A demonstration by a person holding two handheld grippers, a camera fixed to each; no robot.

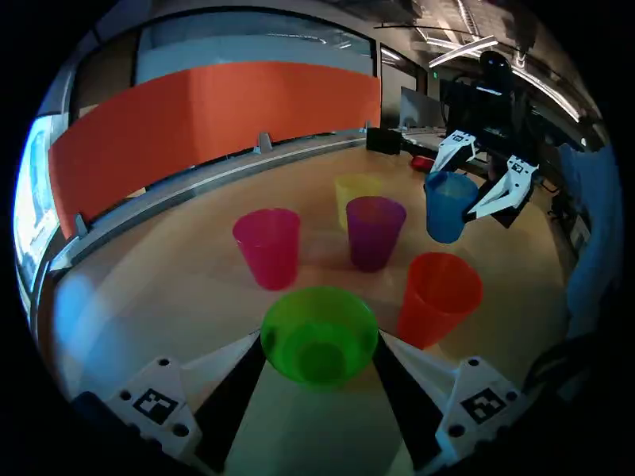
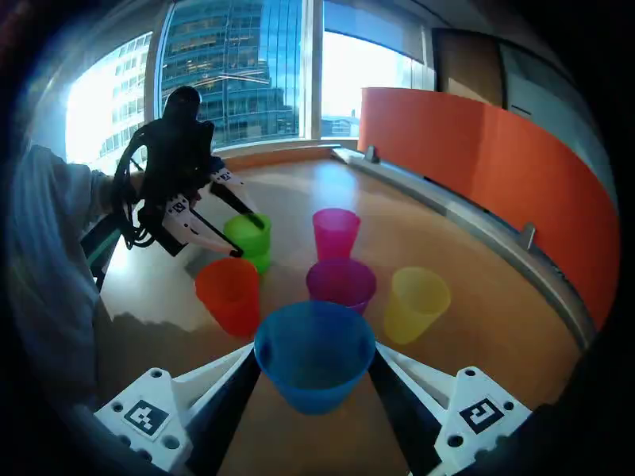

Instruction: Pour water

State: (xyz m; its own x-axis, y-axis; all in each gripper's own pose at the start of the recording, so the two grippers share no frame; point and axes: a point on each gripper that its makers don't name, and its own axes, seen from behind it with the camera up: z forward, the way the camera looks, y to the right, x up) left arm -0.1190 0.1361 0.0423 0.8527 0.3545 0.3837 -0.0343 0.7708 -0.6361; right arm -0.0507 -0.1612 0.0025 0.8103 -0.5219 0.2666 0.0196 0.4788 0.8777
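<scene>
So, left hand-held gripper [image 1: 319,339] is closed snug on the green cup [image 1: 321,361], and right hand-held gripper [image 2: 314,349] pinches the blue cup [image 2: 314,377] the same way. Ahead of the left one on the bench [image 1: 182,285]: orange cup [image 1: 436,297] nearest, then pink cup [image 1: 268,246], purple cup [image 1: 375,230], yellow cup [image 1: 355,189].

R hand-held gripper [image 2: 314,355] grips blue cup [image 2: 315,381], L hand-held gripper [image 2: 245,233] — green cup [image 2: 255,242]

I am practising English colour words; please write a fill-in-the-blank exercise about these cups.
1. The left gripper holds the green cup; the right gripper holds the ___ one.
2. In the left gripper view, the yellow cup is partly hidden by the ___ one.
3. Between the two grippers, ___ cups stand free on the table.
Missing words: blue; purple; four.
</scene>
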